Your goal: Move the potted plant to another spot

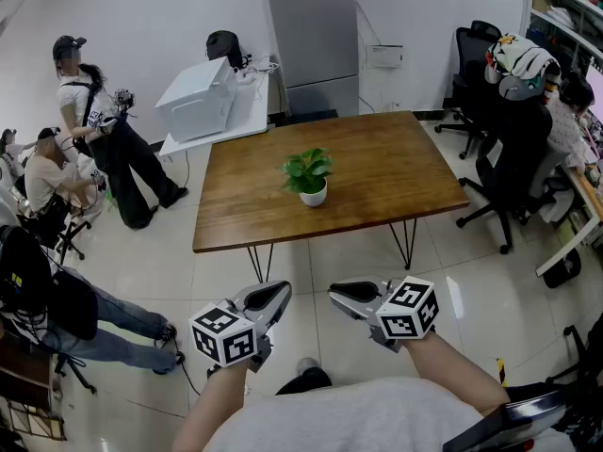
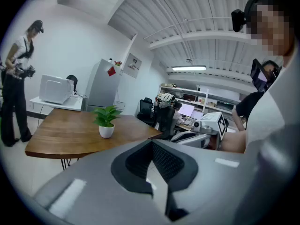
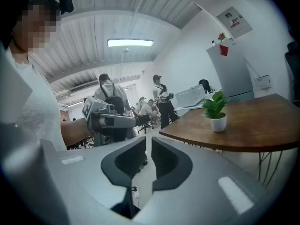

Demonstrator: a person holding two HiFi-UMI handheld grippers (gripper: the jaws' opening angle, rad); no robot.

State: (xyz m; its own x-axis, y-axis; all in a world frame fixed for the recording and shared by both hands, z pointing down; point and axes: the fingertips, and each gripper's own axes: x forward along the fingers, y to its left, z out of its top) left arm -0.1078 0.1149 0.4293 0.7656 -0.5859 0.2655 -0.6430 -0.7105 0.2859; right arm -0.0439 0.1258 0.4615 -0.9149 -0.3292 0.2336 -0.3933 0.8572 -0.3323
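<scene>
The rectangular brown wooden table (image 1: 377,172) has a smooth, satin top with clear grain, and stands on thin black metal hairpin legs (image 1: 407,243). The small round white pot (image 1: 313,196) looks like glazed ceramic, glossy. The green plant leaves (image 1: 307,166) in it are smooth and slightly waxy. The pale tiled floor (image 1: 471,299) is polished and reflects light. The left gripper (image 1: 281,293) and right gripper (image 1: 336,293) have matt grey plastic shells, with black pads (image 2: 169,163) finely ribbed and rough. The tall grey cabinet (image 1: 316,36) looks like dull metal.
</scene>
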